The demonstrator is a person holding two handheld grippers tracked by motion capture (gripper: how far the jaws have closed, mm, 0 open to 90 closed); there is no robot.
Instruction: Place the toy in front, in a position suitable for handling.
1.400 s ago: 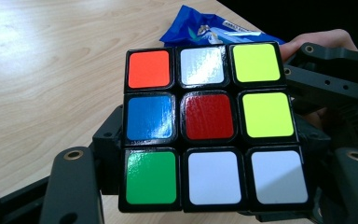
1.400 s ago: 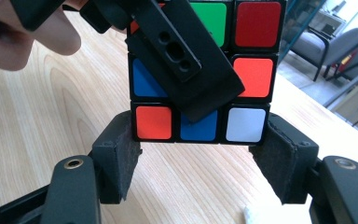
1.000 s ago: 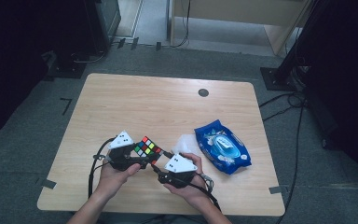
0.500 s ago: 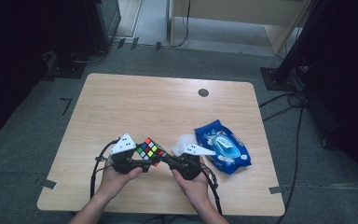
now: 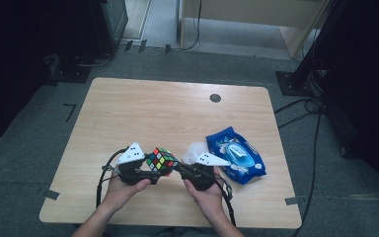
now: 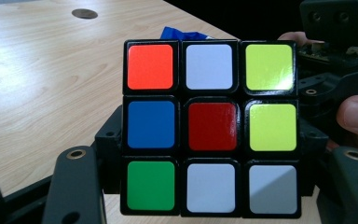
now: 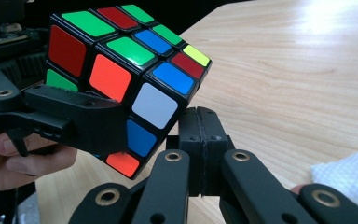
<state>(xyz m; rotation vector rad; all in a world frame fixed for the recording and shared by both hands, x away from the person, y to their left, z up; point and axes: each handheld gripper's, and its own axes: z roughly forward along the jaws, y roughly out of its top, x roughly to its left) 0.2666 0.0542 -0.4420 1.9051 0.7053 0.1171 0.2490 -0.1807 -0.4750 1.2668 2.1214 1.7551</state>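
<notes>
We saw one table [image 5: 143, 113], a rectangular top of pale wood grain with rounded corners and a single small dark round disc [image 5: 215, 98] set near its far edge. On its right part lay one glossy blue wipes pack [image 5: 237, 157], soft and pillow-shaped, with a white label on top, and just beside it one crumpled white tissue [image 5: 193, 149] with a quilted texture.

Above the near part of the table we held one puzzle cube [image 5: 161, 161] clear of the wood, between our two hands. It was a hard black plastic cube, each face split into nine glossy square stickers; the face toward the left gripper view showed three white squares, two yellow, and one each of orange, blue, red and green.

We had two grippers, both of matte black plastic with bolted link arms and a grey three-cornered plate on top. The left gripper [image 5: 150, 170] pinched the cube, one jaw pressed flat against each opposite side. The right gripper [image 7: 199, 140] had just been closing with nothing between its jaws; its two fingers stood pressed together, pad against pad, the tips just under the cube's lower corner. Whether those tips touched the cube, we could not tell.
</notes>
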